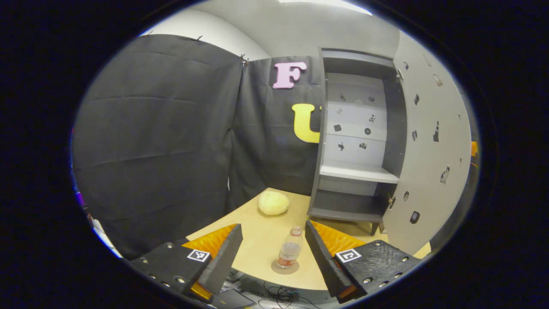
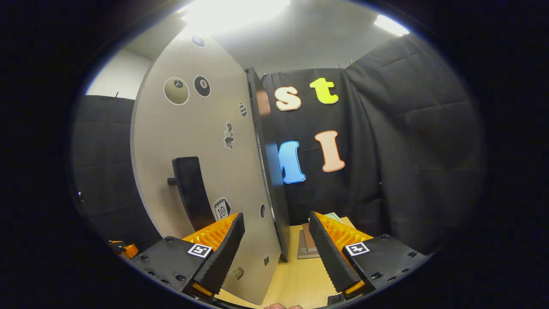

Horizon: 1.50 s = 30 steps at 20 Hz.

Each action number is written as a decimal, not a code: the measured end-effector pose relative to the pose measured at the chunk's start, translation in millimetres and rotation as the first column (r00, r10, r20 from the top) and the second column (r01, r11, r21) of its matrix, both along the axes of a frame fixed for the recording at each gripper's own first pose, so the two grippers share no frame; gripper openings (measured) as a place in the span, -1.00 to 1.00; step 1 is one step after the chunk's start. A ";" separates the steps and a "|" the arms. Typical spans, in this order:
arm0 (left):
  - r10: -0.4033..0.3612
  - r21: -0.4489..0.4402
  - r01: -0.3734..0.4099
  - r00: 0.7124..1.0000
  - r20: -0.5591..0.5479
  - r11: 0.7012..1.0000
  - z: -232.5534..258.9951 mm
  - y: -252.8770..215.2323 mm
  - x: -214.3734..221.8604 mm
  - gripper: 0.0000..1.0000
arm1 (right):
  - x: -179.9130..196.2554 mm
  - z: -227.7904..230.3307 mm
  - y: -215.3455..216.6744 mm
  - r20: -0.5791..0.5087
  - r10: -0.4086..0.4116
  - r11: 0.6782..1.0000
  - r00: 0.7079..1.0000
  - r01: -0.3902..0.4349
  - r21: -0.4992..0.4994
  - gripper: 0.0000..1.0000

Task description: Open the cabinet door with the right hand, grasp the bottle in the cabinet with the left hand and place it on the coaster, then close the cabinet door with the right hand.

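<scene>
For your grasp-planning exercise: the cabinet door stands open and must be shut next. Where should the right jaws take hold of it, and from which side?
Grip the dark vertical handle on the cabinet door. It stands off the door's outer face on a short post, leaving a gap behind. Approach that outer face head-on with the right gripper, whose jaws stand open, and close across the bar's narrow width.

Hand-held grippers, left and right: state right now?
Left hand-held gripper: open, holding nothing; bottle stands on the coaster between its fingers, untouched.
Right hand-held gripper: open, holding nothing, near the open cabinet door.
</scene>
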<state>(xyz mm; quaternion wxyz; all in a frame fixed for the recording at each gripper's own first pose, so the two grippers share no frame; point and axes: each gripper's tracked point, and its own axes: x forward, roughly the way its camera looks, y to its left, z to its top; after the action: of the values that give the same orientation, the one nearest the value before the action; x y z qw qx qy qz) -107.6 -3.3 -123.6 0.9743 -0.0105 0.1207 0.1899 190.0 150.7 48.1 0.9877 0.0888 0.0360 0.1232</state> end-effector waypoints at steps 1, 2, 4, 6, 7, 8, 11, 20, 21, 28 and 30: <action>-0.011 0.001 0.011 1.000 -0.005 1.000 -0.7 4.5 -0.6 0.76 | -8.3 0.7 11.9 -0.004 0.002 1.000 1.000 -0.002 -0.001 0.94; -0.025 0.001 0.025 1.000 -0.006 1.000 -1.7 8.4 0.8 0.76 | -10.9 1.1 23.9 -0.006 0.007 1.000 1.000 -0.007 -0.004 0.93; -0.087 -0.006 0.087 0.996 0.013 0.996 2.4 12.5 7.6 0.77 | -10.4 2.9 46.7 -0.004 0.008 1.000 1.000 -0.008 0.009 0.93; -0.126 0.012 0.126 0.992 0.018 0.992 7.6 24.1 19.1 0.76 | -5.8 3.9 66.6 -0.003 -0.003 0.998 1.000 0.003 0.056 0.94; -0.138 0.026 0.137 0.990 0.021 0.990 9.3 34.0 21.7 0.76 | -3.3 4.3 76.8 -0.007 -0.005 0.997 1.000 0.005 0.075 0.93; -0.152 0.039 0.151 0.988 0.025 0.988 12.5 40.2 25.1 0.76 | 1.6 4.6 87.6 -0.013 -0.002 0.996 1.000 0.003 0.084 0.93; -0.184 0.059 0.183 0.983 0.024 0.981 14.7 56.2 41.2 0.80 | 6.8 10.3 118.4 -0.003 0.001 0.997 1.000 -0.001 0.075 0.94; -0.230 0.018 0.229 0.971 0.073 0.973 27.3 95.3 57.5 0.80 | 31.6 11.0 220.4 0.001 0.067 0.997 0.998 -0.067 0.041 0.94; -0.233 0.028 0.231 0.969 0.080 0.972 32.8 99.0 63.0 0.77 | 29.0 8.2 223.3 0.002 0.068 0.997 0.998 -0.068 0.020 0.94; -0.322 -0.002 0.323 0.944 0.079 0.946 29.5 72.3 62.6 0.77 | 12.1 -2.9 217.2 0.027 0.023 0.995 0.999 -0.021 -0.101 0.95; -0.353 -0.017 0.355 0.932 0.083 0.935 30.9 58.2 67.0 0.84 | 7.9 -6.4 207.3 0.023 -0.003 0.991 1.000 0.006 -0.136 0.96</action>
<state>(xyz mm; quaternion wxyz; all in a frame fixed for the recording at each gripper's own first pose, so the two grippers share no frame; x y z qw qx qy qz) -40.6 55.0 -92.7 0.9963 -0.0113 0.0850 0.0089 197.9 358.0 41.7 0.9921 0.0201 0.0330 0.1194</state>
